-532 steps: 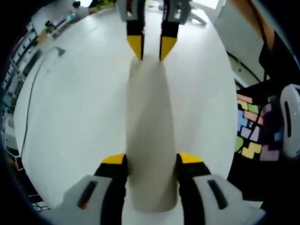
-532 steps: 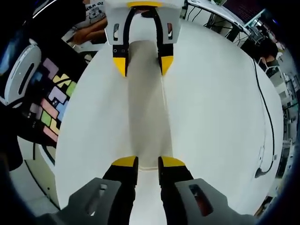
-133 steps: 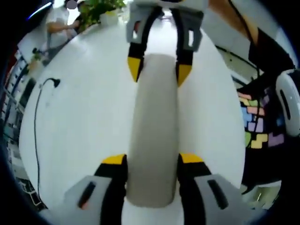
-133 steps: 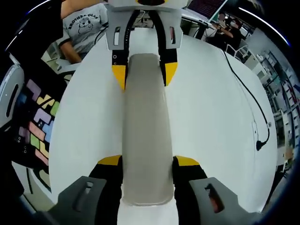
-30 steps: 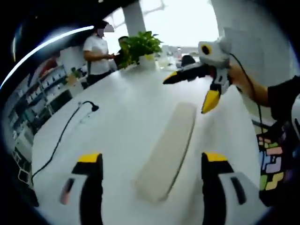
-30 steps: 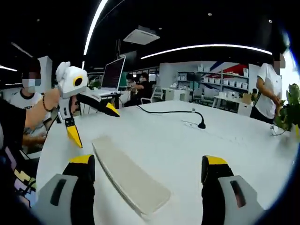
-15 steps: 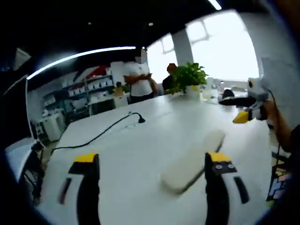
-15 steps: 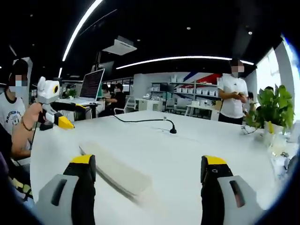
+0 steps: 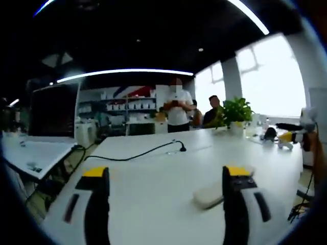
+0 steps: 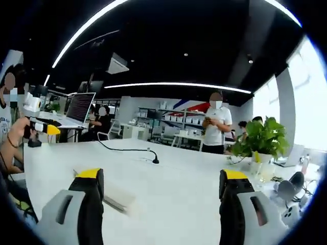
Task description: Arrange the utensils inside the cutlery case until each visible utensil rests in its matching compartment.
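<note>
Both hand-held grippers are spread wide and grasp nothing. In the left gripper view, the left hand-held gripper (image 9: pixel 166 176) hangs above the near edge of the white bench (image 9: pixel 148 184). The closed cutlery case (image 9: pixel 214 194) lies flat on the bench just inside the right jaw, its long axis running away toward the right far side.

In the right gripper view, the right hand-held gripper (image 10: pixel 162 178) faces across the bench, and the case (image 10: pixel 115 196) shows as a blurred pale strip near the left jaw, low in the view. Which hand-held gripper is nearer to it I cannot tell.

No utensil or compartment is visible, so I judge the case is shut.

Farther off, a black cable (image 9: pixel 143 152) crosses the bench, and a potted plant (image 10: pixel 261 140) stands near its far edge.
</note>
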### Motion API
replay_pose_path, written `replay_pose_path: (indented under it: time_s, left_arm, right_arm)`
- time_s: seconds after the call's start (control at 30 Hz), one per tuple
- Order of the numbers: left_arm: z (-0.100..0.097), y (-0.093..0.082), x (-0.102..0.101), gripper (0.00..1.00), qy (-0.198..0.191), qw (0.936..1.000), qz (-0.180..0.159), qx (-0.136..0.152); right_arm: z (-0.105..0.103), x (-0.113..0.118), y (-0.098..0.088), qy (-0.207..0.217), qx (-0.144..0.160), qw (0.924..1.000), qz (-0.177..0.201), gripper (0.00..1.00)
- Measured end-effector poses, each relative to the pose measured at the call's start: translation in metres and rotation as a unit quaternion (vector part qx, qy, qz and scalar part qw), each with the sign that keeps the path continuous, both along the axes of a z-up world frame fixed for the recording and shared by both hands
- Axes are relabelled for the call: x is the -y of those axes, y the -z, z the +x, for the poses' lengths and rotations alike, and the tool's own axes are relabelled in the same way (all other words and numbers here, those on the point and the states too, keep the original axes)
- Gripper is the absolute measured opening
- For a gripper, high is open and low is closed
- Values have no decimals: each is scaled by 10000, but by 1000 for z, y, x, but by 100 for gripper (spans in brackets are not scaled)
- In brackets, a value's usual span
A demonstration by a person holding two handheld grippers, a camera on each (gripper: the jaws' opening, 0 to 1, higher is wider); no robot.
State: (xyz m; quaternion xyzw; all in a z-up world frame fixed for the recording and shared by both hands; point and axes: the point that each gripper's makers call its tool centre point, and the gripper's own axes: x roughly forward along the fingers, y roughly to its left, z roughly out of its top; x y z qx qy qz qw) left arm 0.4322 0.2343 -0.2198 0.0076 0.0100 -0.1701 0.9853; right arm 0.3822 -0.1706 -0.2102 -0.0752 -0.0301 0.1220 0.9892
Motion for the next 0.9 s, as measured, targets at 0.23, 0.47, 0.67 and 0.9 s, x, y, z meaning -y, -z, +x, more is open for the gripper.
replay_pose_path:
  time_s: [0.23, 0.47, 0.67, 0.9]
  left_arm:
    - [-9, -10, -13, 97, -223, 9993, -276, 152]
    - [-23, -17, -13, 96, -225, 9991, -166, 315]
    - [-26, -21, -19, 96, -240, 9989, -191, 349]
    - [-23, -19, -16, 95, -182, 9992, -180, 299]
  right_arm:
    - [-19, 31, -8, 628, 115, 9980, 31, 99]
    - [-21, 40, -7, 733, 83, 9967, 353, 98]
    - [-22, 45, -10, 838, 96, 9957, 387, 98]
    - [-20, 43, -12, 788, 98, 9962, 356, 98]
